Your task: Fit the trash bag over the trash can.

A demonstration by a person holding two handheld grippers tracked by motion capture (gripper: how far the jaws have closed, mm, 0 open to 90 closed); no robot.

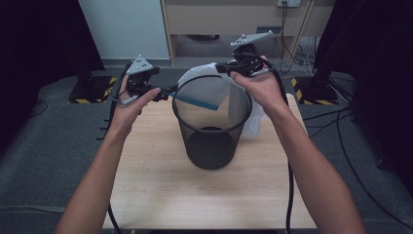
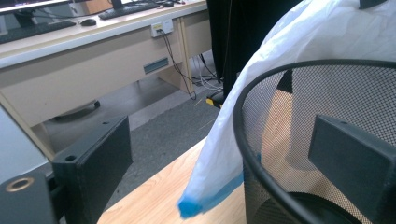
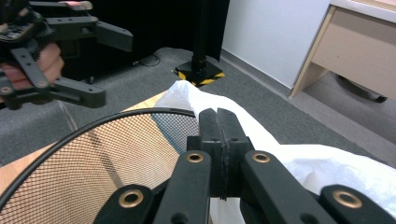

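I am lining a black mesh bin (image 1: 212, 127) that stands upright in the middle of the wooden surface (image 1: 160, 195) with a thin white plastic bag (image 1: 197, 78), and I judge the job only begun: most of the bag hangs outside the far wall of the bin, with just a blue-edged corner (image 2: 189, 205) dangling by the rim (image 2: 299, 65). My right tongs (image 3: 219, 140) sit pressed together at the far side of the rim, and white film bunches right under them, so I take it they pinch the bag, though the pinch itself is hidden by the pads. My left tongs (image 2: 224, 158) stand wide apart at the left of the rim, one pad outside the mesh and the other showing through it, gripping nothing. The main risk, as I see it, is that the film is slippery and thin: if I pull upward or across too hard with the right tongs, it could slide out of the pinch or tear on the wire rim. The bin looks light and stands free, so a tug on a snagged bag could tip it or drag it toward the surface edge. Closing the left tongs carelessly could catch the mesh wall instead of the bag edge, and then any lift moves the bin, not the liner.
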